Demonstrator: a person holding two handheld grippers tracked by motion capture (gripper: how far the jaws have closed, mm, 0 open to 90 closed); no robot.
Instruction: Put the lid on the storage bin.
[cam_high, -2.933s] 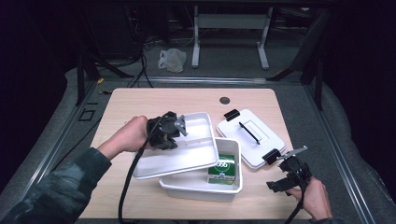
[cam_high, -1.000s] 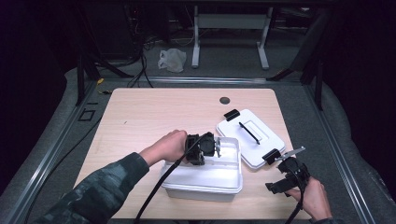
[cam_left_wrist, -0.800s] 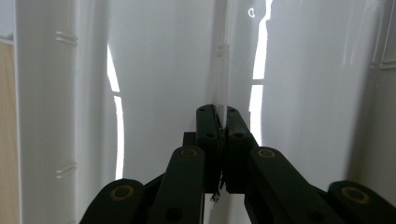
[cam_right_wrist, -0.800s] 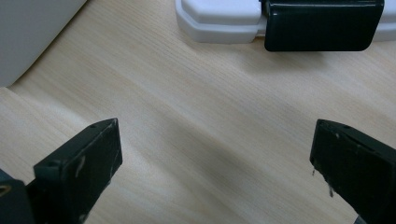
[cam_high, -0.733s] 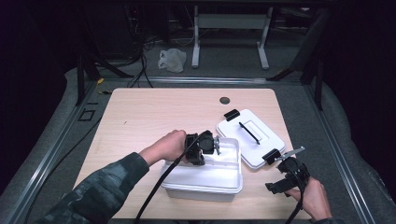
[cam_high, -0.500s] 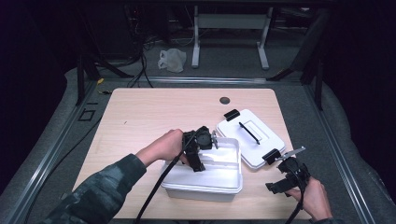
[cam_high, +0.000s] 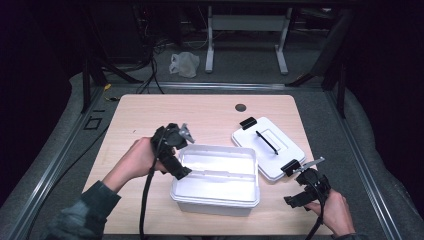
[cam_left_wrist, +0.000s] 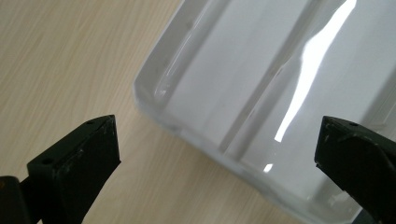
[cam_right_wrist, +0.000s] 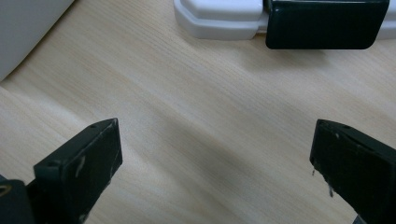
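Note:
A white plastic bin (cam_high: 215, 201) stands at the table's front middle, with a shallow white tray (cam_high: 220, 167) seated in its top. My left gripper (cam_high: 176, 152) hovers just off the tray's left end. Its jaws have just been opening and stand wide, pressing on nothing. In the left gripper view the tray's corner (cam_left_wrist: 261, 93) lies beyond my left gripper (cam_left_wrist: 219, 154), with bare wood beside it. My right gripper (cam_high: 292, 184) rests open at the front right, just short of the white lid (cam_high: 275, 155). In the right gripper view my right gripper (cam_right_wrist: 217, 172) spans bare table below the lid's edge (cam_right_wrist: 219, 18).
The lid has a black handle (cam_high: 266, 142) and black latches at both ends (cam_right_wrist: 327, 23). A dark round hole (cam_high: 240, 107) sits near the table's far edge. The wooden table (cam_high: 150, 115) has free room at the left and back. Cables trail from both grippers.
The left gripper carried the tray onto the bin, then let go of it. It has drawn back to the left with its jaws spread. The right gripper has not moved.

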